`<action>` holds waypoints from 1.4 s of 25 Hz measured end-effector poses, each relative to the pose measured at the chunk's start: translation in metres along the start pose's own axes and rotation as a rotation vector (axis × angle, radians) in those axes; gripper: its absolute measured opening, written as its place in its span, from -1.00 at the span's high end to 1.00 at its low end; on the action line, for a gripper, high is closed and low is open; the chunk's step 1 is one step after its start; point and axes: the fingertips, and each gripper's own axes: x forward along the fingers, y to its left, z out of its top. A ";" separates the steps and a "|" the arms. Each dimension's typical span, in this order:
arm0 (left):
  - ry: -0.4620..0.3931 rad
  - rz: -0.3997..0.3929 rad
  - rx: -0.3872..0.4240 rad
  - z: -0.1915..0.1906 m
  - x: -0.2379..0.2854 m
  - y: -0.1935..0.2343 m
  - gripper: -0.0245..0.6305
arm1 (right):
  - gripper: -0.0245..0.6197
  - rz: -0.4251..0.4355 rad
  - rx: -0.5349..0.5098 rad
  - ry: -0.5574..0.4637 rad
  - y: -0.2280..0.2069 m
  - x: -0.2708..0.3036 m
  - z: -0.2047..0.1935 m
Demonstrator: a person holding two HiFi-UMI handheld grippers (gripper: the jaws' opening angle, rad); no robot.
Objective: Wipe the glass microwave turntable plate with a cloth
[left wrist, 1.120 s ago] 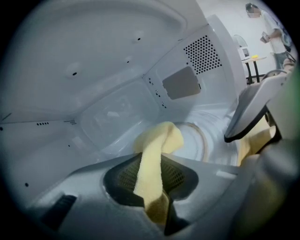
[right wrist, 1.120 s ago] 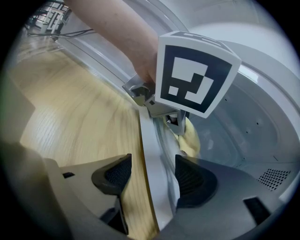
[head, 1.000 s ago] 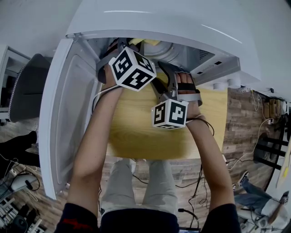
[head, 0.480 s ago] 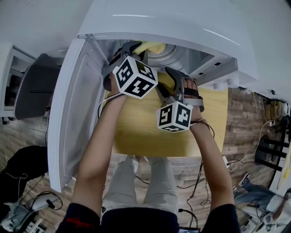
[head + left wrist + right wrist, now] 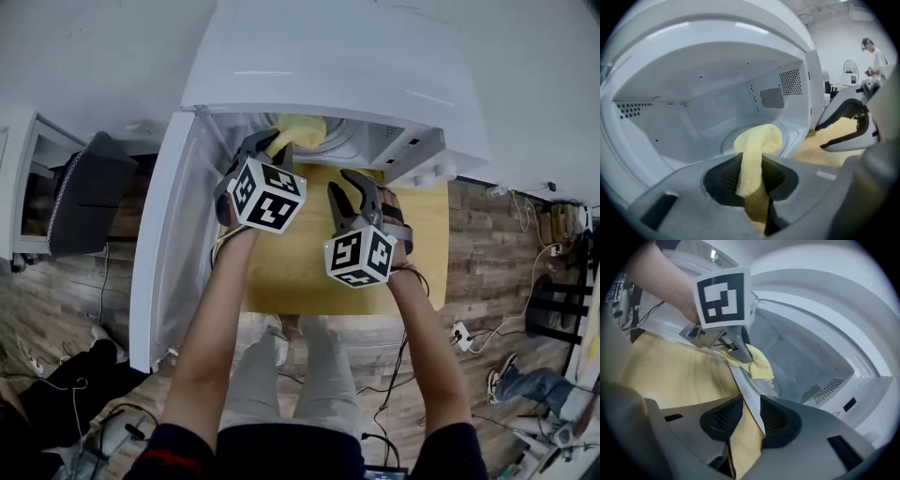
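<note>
The yellow cloth (image 5: 298, 129) hangs from my left gripper (image 5: 272, 142), which is shut on it just inside the open microwave (image 5: 337, 75). In the left gripper view the cloth (image 5: 757, 140) droops over the glass turntable plate (image 5: 790, 133) on the oven floor. My right gripper (image 5: 359, 183) hovers over the wooden table (image 5: 309, 272) in front of the oven mouth. Its jaws are closing and nothing is gripped; table wood and the oven's front sill show through the narrow gap at the right gripper (image 5: 744, 416). That view also shows the left gripper (image 5: 736, 345), cloth (image 5: 759, 364) and plate (image 5: 761, 385).
The microwave door (image 5: 164, 253) swings open to the left, beside my left arm. Cables and a power strip (image 5: 459, 333) lie on the wood floor. A grey chair (image 5: 89, 192) stands at the left. A person (image 5: 876, 56) stands far off at the right.
Both grippers have shifted and rolled at the oven mouth. The right gripper has risen off the table and its jaws have narrowed. The cloth stays held in the left gripper.
</note>
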 end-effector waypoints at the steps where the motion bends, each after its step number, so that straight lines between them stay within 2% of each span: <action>1: 0.002 -0.011 -0.015 -0.001 -0.005 -0.003 0.73 | 0.58 -0.006 0.022 0.002 -0.004 -0.005 0.002; 4: 0.021 -0.044 -0.044 -0.006 -0.022 -0.013 0.73 | 0.79 -0.027 0.080 0.004 -0.014 -0.020 0.011; 6: 0.029 -0.059 -0.061 -0.007 -0.034 -0.018 0.73 | 0.85 -0.033 0.129 -0.003 -0.020 -0.030 0.019; 11: -0.014 -0.077 -0.082 0.007 -0.074 -0.031 0.73 | 0.89 -0.042 0.284 -0.034 -0.036 -0.062 0.043; 17: -0.044 -0.130 -0.181 0.015 -0.123 -0.043 0.73 | 0.89 -0.049 0.475 -0.068 -0.051 -0.108 0.068; 22: -0.098 -0.154 -0.231 0.033 -0.165 -0.044 0.73 | 0.89 -0.019 0.688 -0.095 -0.054 -0.144 0.079; 28: -0.178 -0.168 -0.207 0.058 -0.225 -0.041 0.73 | 0.90 -0.056 0.724 -0.144 -0.059 -0.192 0.102; 32: -0.238 -0.183 -0.240 0.072 -0.268 -0.032 0.73 | 0.90 -0.071 0.753 -0.198 -0.059 -0.224 0.123; 35: -0.292 -0.197 -0.222 0.081 -0.300 -0.030 0.73 | 0.90 -0.092 0.791 -0.243 -0.057 -0.249 0.135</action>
